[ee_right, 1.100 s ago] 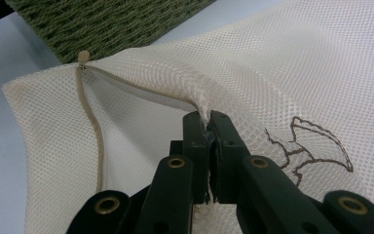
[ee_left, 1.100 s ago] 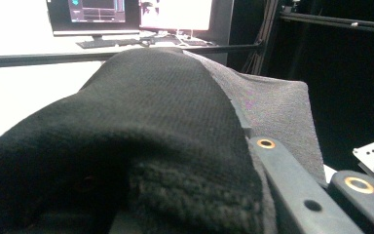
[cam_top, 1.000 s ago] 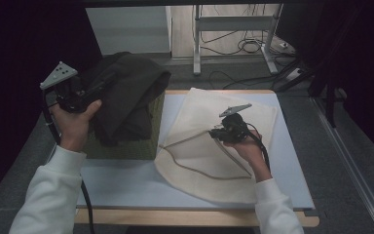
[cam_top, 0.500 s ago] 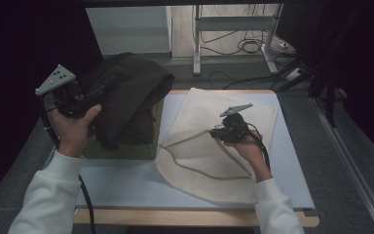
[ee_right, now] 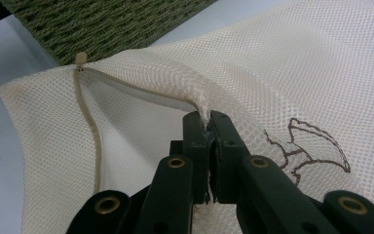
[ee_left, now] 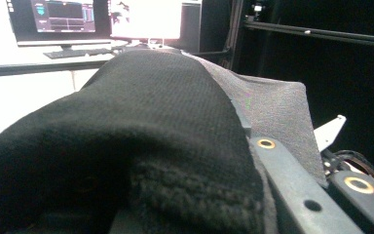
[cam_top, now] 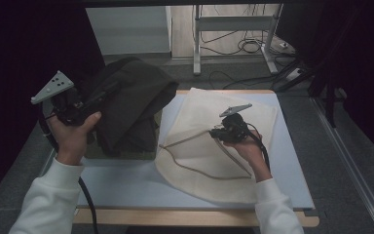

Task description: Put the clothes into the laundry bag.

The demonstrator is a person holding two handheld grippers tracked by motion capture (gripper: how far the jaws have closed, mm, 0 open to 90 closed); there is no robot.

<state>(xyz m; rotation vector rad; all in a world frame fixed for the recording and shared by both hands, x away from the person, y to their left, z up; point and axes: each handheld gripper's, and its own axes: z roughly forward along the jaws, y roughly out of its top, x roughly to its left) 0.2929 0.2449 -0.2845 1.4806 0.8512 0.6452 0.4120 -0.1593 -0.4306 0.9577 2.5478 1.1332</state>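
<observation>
The table [cam_top: 126, 180] carries a cream mesh bag [cam_top: 233, 161], lying flat under the right gripper [cam_top: 222, 132] and spreading away from it toward the table's far edge. That gripper's jaws are closed on a pinch of the bag's upper layer at the mouth, lifting it a little so a gap shows beneath, as the right gripper view makes clear; the zip [ee_right: 90, 129] runs off to the left of the jaws there. A dark garment [cam_top: 126, 102] hangs bunched from the left gripper [cam_top: 85, 105], draped over and ahead of its jaws; in the left gripper view the cloth covers them, so I cannot tell whether they are clamped on it or merely bearing it. Under the garment, beside the bag, lies a green mat [cam_top: 146, 146].

The step in hand looks like loading the garment into the bag. The next move calls for the right gripper to raise the mouth wider while the left one carries the bundle across and feeds its leading edge into the gap
</observation>
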